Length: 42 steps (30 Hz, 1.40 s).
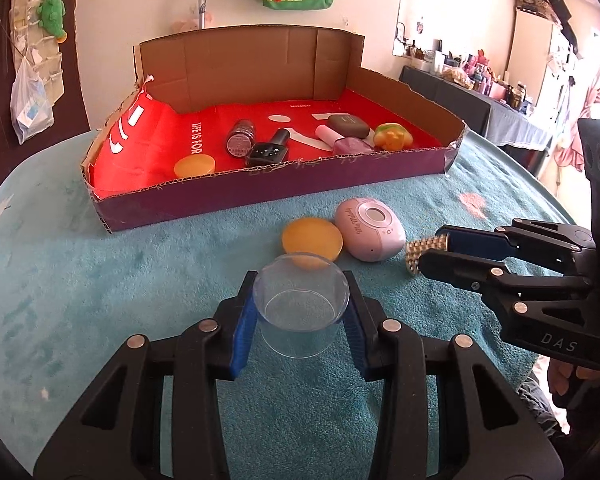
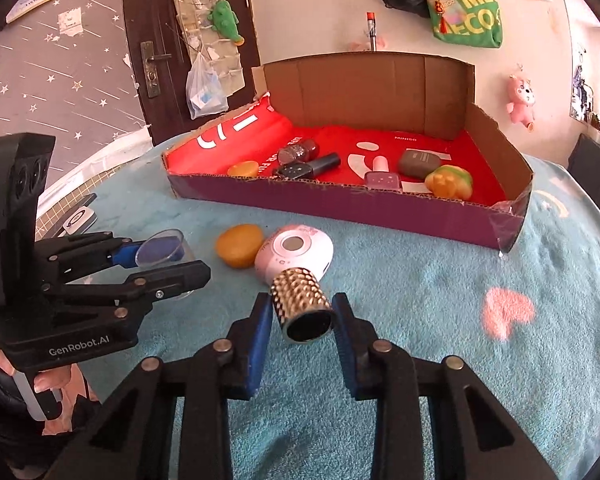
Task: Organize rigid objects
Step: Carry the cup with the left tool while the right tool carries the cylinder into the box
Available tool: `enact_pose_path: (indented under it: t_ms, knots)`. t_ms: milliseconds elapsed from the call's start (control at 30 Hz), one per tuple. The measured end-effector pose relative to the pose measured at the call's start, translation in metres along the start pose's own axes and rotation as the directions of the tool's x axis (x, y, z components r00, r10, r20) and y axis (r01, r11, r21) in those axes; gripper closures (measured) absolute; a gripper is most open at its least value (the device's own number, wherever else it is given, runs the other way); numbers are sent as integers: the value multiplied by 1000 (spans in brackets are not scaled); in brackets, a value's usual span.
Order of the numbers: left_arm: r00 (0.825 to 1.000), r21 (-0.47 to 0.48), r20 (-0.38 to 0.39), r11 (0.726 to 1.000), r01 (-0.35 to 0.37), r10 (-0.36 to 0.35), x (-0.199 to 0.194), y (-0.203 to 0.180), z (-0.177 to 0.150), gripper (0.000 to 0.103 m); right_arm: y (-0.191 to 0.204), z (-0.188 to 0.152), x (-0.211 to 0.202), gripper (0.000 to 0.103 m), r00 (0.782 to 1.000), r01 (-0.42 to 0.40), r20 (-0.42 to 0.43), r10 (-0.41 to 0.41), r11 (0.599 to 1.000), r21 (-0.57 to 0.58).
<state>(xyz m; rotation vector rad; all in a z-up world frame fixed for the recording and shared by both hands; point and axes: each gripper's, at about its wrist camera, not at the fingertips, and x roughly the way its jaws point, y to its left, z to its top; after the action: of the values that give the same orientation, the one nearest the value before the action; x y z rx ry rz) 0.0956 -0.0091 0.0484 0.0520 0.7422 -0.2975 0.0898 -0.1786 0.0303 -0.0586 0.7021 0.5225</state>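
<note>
Blue-padded fingers (image 1: 242, 332) of my left gripper (image 1: 300, 312) stood level over the teal fleece table cover (image 1: 100, 280), closed against the sides of a clear round plastic cup (image 1: 302, 304). I saw my right gripper (image 2: 302, 322) angled down toward the cover, its fingers (image 2: 260, 336) bracketing a studded gold cylinder (image 2: 302, 308); I couldn't tell whether they touched it. Just beyond lay a pink oval device (image 2: 294, 254) touching an orange disc (image 2: 238, 245), with the red-lined cardboard tray (image 2: 340, 204) behind them.
</note>
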Motion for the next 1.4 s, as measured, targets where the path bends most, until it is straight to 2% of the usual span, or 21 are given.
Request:
enact_pose_path:
  t_ms: [433,533,600,633,667,700,900,967,1000,1033,1067,1400]
  knots:
    - [1000,-12,-19,1000,11,-11,4,4,-1,65,-3,-2,5,73,999,-15,-28,15,1000,16]
    - [999,-31,-41,999,18,-20,9,6,-4,65,-3,-5,6,63,999,-12,-37,13,1000,17]
    - [999,-39,-44,999,23,-24,11,7,-6,62,-3,-7,7,54,999,2,-38,-2,1000,13]
    - [999,-40,-43,999,24,-25,10,6,-7,56,-3,-8,7,51,999,1,-34,-1,1000,12]
    - [999,-38,-41,999,22,-24,10,6,-7,48,-3,-9,7,51,999,0,-32,1,1000,13]
    - [999,-35,-37,999,19,-21,9,5,-8,46,-3,-9,7,51,999,1,-33,0,1000,15]
    - [999,-38,-33,999,4,-5,10,5,-9,45,-1,-11,8,51,1000,15,-23,-15,1000,8]
    - [999,-40,-31,999,6,-7,10,6,-9,48,1,-12,8,54,1000,24,-20,-24,1000,-5]
    - [1000,-37,-27,999,7,-8,9,5,-9,53,2,-12,8,58,1000,25,-18,-25,1000,-12]
    - [1000,-34,-25,999,11,-12,9,5,-8,66,3,-12,9,70,999,26,-18,-27,999,-19]
    - [999,-34,-26,999,17,-18,9,5,-7,66,4,-12,9,76,1000,24,-20,-24,999,-22]
    - [999,-10,17,999,39,-39,-5,2,6,66,3,-3,5,76,1000,-8,1,8,1000,-14]
